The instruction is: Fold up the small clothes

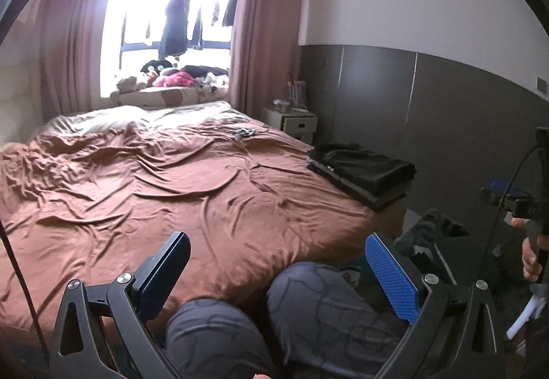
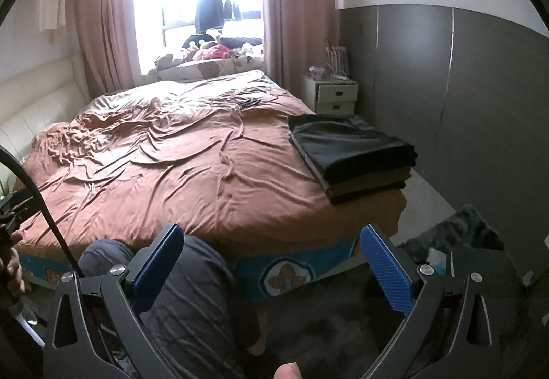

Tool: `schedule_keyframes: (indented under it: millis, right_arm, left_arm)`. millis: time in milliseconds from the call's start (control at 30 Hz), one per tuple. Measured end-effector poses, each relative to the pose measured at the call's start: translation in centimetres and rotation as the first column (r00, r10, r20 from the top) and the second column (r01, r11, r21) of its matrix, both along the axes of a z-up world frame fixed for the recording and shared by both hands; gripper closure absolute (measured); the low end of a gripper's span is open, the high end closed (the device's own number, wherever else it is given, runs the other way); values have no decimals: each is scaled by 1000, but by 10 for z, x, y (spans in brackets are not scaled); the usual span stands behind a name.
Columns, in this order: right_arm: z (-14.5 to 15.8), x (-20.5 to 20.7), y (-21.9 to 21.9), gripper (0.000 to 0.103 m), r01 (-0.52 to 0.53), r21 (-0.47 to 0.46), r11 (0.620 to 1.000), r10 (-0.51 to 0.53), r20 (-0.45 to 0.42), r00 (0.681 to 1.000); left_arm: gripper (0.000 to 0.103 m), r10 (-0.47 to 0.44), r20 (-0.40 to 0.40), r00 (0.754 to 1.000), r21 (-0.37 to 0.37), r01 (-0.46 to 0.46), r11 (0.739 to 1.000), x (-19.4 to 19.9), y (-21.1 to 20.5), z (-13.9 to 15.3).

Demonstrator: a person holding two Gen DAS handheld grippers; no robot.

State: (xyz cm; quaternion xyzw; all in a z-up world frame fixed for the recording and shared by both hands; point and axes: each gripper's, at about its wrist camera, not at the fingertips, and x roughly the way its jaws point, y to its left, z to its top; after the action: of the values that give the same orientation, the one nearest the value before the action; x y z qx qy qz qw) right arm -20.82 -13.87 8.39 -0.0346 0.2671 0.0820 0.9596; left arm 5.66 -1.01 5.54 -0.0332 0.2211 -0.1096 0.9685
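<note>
Left gripper [image 1: 278,259] and right gripper [image 2: 272,247]: both spread wide, blue pads holding nothing, poised over the person's knees [image 1: 308,303] at the bed's foot; stack of folded dark clothes [image 2: 353,152] at 2 o'clock on the brown bedsheet's [image 2: 178,166] right edge, nightstand [image 2: 334,96] beyond.

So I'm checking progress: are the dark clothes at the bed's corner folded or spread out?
Folded. The dark clothes sit as a neat flat stack with squared edges, several layers showing, on the brown bedspread.
</note>
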Motion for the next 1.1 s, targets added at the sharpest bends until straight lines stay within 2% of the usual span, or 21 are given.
schedule_keyframes:
  millis: [167,333,633,833,1100]
  right_arm:
    - [-4,-12,10,0,10,9,1000,-10,20,1000]
    - [-17,-23,7,0,32,52,998,-33,32,999]
    - [-28,-26,13,0,48,65,997,-50,35,998]
    - [-35,-22,20,0,47,72,996,-48,9,999]
    - [-30,-26,27,0,34,60,998,-35,23,999]
  left_arm:
    - [0,23,33,999,-3,-23,1000,-25,12,1]
    - [0,36,34,999,23,-37,999,-36,19,-3]
    - [0,44,13,999,2,-44,999,-44,24,-13]
    - [0,55,16,998,17,-55,998,-45,21,-16]
    - [0,50,12,999,1,-50,999,-44,19,-20]
